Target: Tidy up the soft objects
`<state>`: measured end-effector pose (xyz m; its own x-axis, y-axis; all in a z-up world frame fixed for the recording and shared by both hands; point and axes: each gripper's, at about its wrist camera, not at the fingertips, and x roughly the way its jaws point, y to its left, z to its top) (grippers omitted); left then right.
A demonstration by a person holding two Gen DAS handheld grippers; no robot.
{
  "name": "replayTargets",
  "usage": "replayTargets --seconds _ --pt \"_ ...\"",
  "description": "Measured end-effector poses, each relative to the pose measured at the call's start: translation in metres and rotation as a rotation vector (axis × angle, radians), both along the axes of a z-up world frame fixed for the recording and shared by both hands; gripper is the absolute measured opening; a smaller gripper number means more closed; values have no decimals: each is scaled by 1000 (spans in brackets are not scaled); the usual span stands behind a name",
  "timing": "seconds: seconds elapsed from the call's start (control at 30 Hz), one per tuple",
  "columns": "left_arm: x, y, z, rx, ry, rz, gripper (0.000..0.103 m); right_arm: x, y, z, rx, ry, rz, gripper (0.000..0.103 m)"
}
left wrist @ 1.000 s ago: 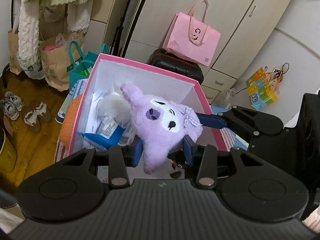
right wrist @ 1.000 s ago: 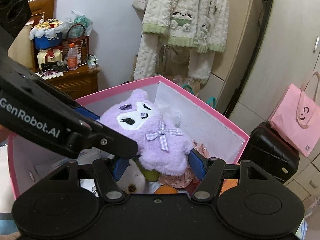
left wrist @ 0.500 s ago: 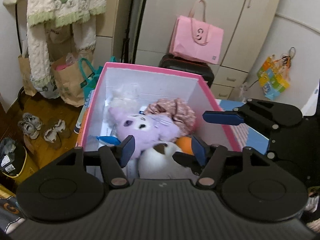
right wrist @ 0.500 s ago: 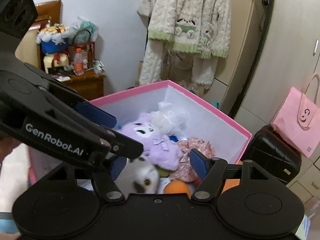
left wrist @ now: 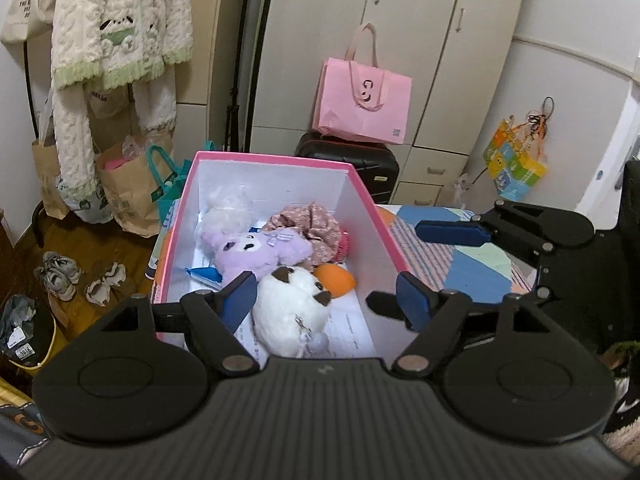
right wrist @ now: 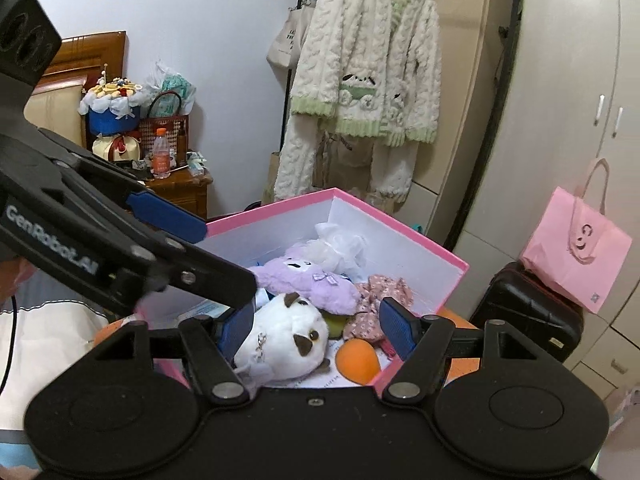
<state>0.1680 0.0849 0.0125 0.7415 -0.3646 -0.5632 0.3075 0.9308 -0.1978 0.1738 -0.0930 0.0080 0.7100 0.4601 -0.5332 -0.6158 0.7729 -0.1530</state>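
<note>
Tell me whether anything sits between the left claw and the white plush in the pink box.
Nothing visible does. The left claw is opening above the pink box with nothing between its fingers, and the white plush lies uncovered on top, beside the purple plush.

left hand-held gripper (right wrist: 166, 216): "GenRobot.AI" (white letters) | pink bag (left wrist: 364, 100): "G" logo | other print: unreadable

Note the fuzzy purple plush (left wrist: 260, 250), the fleecy white plush (left wrist: 290, 312), the matt pink-rimmed paperboard box (left wrist: 272, 159) and the floral cloth (left wrist: 312, 224).
</note>
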Motion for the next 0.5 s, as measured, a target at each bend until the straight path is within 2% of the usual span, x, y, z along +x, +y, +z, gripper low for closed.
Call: replayTargets --seconds 0.33,0.5 --pt "-40 -10 13 39 -59 -3 78 -35 -25 16 30 -32 -48 74" --pt "-55 -20 11 65 -59 -4 78 -54 -38 17 58 -42 -77 74"
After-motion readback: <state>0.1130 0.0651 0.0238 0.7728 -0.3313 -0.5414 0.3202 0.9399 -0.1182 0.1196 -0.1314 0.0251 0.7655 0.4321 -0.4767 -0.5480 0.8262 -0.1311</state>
